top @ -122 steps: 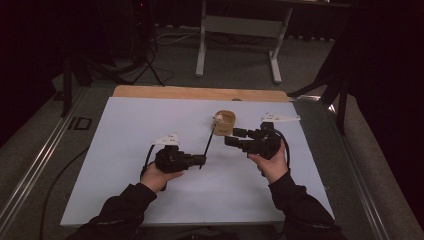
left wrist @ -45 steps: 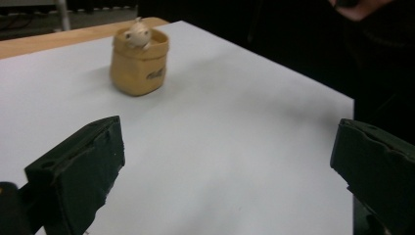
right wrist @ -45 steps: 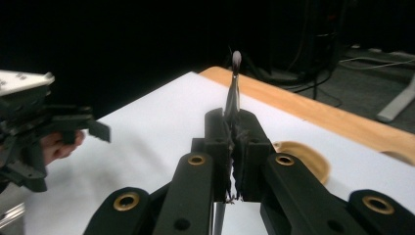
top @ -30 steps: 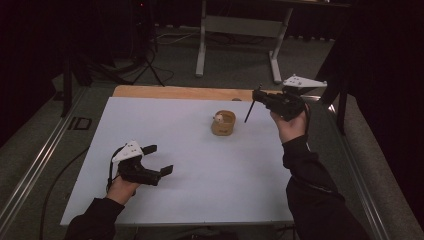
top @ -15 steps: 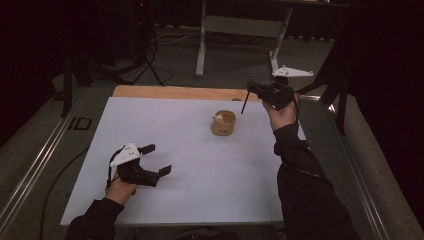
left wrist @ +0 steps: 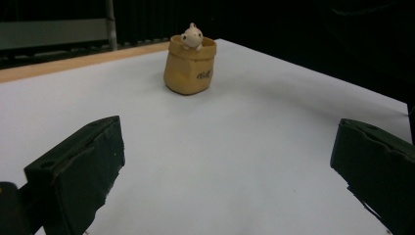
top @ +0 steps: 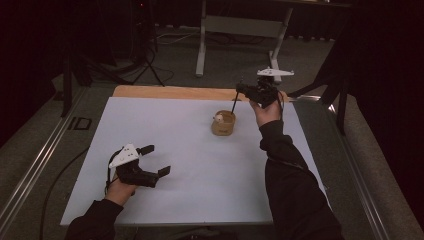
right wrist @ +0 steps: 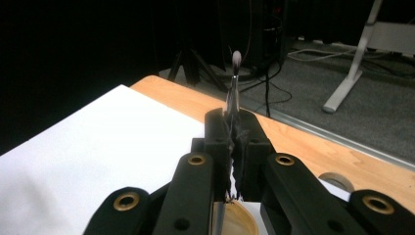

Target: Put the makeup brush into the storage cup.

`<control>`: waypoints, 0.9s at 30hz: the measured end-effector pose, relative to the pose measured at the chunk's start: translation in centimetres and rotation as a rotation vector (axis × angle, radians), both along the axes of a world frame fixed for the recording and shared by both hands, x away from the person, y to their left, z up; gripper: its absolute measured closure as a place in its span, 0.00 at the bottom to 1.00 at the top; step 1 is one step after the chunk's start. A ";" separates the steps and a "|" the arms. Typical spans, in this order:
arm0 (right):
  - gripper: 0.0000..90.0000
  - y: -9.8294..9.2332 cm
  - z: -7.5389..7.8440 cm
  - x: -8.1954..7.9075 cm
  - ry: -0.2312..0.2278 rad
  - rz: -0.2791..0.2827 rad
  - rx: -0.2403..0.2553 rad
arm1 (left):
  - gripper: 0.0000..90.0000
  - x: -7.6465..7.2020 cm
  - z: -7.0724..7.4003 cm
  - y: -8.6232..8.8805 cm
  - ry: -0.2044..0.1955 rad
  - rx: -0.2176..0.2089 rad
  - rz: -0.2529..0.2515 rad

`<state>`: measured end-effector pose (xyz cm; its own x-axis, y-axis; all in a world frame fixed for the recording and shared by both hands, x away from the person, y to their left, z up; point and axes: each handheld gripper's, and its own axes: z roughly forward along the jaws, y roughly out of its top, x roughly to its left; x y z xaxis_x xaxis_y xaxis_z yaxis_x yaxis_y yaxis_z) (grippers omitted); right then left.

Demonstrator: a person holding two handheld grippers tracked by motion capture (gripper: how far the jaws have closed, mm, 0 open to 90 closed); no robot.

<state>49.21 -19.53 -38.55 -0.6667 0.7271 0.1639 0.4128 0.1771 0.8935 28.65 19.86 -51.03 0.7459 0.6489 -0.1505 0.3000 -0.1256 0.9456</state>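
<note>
High view: a small tan pot [top: 223,123] shaped like a little sack stands on the white sheet [top: 165,200] covering the bench [top: 150,92], toward the far edge and right of the middle. A tiny cream figure [top: 218,118] peeks over the pot's rim. Above and just right of the pot, the right gripper [top: 245,90] hangs in the air, its jaws pressed together on a thin dark brush [top: 234,103] whose lower end points down toward the pot's mouth; whether it touches the pot cannot be told.

Right gripper view shows the brush [right wrist: 234,85] clamped upright between the closed jaws, its tufted tip uppermost, with the pot's open rim [right wrist: 237,221] directly below.

Near the front left of the sheet, the left gripper [top: 156,160] rests low in the person's hand, jaws spread wide and holding nothing. Left gripper view looks across bare sheet to the pot [left wrist: 189,66], well apart, with the figure [left wrist: 191,36] sitting at its rim.
</note>
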 end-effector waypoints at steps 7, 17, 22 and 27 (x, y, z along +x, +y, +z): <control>0.95 0.8 -1.9 0.7 0.030 -0.010 -0.016 | 0.00 0.0 -0.1 -0.1 0.007 -0.002 -0.013; 0.95 1.8 -4.5 1.3 0.100 -0.027 -0.062 | 0.00 0.1 -0.3 -0.1 0.022 -0.002 -0.021; 0.95 2.0 -5.3 1.5 0.130 -0.049 -0.071 | 0.00 0.1 -0.3 -0.1 0.026 0.000 -0.025; 0.94 2.0 -5.9 1.7 0.157 -0.054 -0.081 | 0.00 0.1 -0.4 -0.2 0.033 0.002 -0.036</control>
